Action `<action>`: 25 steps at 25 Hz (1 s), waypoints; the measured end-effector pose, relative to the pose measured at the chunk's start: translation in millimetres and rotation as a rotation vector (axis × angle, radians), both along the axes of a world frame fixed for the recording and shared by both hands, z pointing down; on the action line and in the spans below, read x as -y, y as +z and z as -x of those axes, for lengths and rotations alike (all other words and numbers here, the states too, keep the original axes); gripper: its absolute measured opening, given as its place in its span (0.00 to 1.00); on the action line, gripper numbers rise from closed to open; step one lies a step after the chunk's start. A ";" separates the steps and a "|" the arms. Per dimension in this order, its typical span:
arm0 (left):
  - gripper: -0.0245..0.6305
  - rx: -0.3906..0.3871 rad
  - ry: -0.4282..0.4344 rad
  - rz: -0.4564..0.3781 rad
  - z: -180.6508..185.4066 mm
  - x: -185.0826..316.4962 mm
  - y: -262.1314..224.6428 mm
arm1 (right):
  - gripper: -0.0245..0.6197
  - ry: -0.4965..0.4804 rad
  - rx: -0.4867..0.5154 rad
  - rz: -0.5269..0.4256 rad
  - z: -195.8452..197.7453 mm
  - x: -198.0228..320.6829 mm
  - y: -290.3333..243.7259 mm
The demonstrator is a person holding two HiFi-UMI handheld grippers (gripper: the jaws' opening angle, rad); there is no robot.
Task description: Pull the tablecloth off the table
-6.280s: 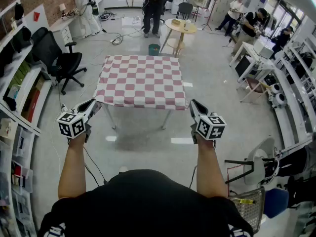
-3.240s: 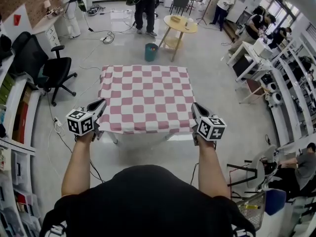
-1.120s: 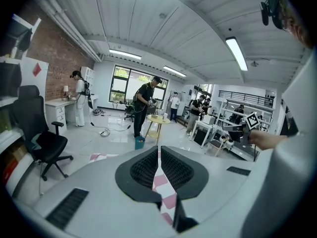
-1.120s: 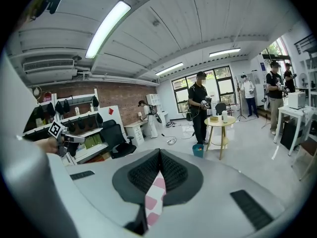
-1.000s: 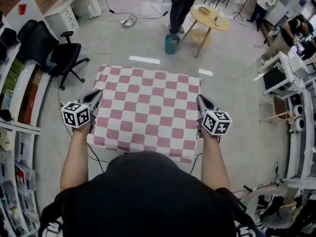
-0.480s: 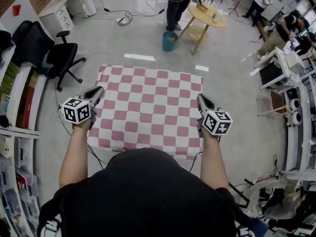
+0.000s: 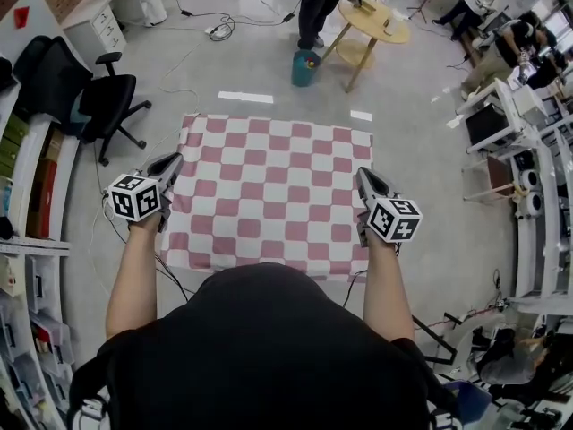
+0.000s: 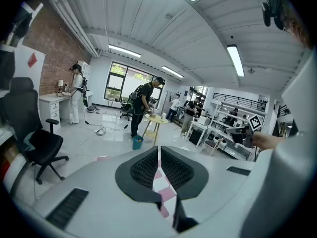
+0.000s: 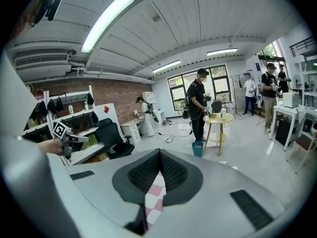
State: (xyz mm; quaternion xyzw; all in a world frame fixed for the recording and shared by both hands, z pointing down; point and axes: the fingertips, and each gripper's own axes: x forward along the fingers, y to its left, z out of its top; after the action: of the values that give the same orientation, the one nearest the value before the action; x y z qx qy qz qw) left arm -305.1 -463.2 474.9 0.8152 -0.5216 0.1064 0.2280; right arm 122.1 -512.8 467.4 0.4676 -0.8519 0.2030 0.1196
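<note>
left claw point(image 7: 168, 162) and right claw point(image 7: 362, 176) were each clenched on a side edge of the checked tablecloth point(image 7: 269, 195), likely to hold it spread for pulling clear.

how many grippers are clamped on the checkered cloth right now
2: the left gripper pinches the tablecloth at its left edge, the right gripper at its right edge.

tablecloth point(image 7: 273, 195) is showing pink-and-white checks | left tongs point(image 7: 170, 161) and right tongs point(image 7: 362, 177) are showing grey shells, black pads, black-and-white square markers | office chair point(image 7: 107, 101) is showing black | bin point(image 7: 305, 67) is showing teal | floor point(image 7: 430, 177) is showing pale grey
</note>
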 end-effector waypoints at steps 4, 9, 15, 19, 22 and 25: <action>0.09 -0.006 0.010 0.009 17.7 5.3 6.5 | 0.07 0.014 -0.009 0.005 13.6 -3.4 1.2; 0.09 -0.014 0.029 0.028 37.3 11.2 19.6 | 0.07 0.035 -0.023 0.023 29.8 -8.1 8.1; 0.09 -0.009 0.058 0.047 62.2 22.9 33.5 | 0.07 0.053 -0.084 0.044 42.6 -11.8 26.0; 0.10 0.008 0.064 0.083 82.4 30.3 52.6 | 0.07 0.067 -0.112 0.058 39.5 -11.5 41.7; 0.10 0.014 0.051 0.130 97.6 30.8 77.3 | 0.08 0.096 -0.133 0.093 27.7 -12.3 61.0; 0.10 0.025 0.035 0.184 109.5 28.7 106.4 | 0.08 0.123 -0.171 0.154 6.8 -14.7 90.1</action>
State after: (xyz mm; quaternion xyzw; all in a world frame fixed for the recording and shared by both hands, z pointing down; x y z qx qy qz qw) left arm -414.6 -491.9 581.3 0.7984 -0.4982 0.1681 0.2934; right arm 115.3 -498.1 557.6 0.5238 -0.7903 0.2344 0.2146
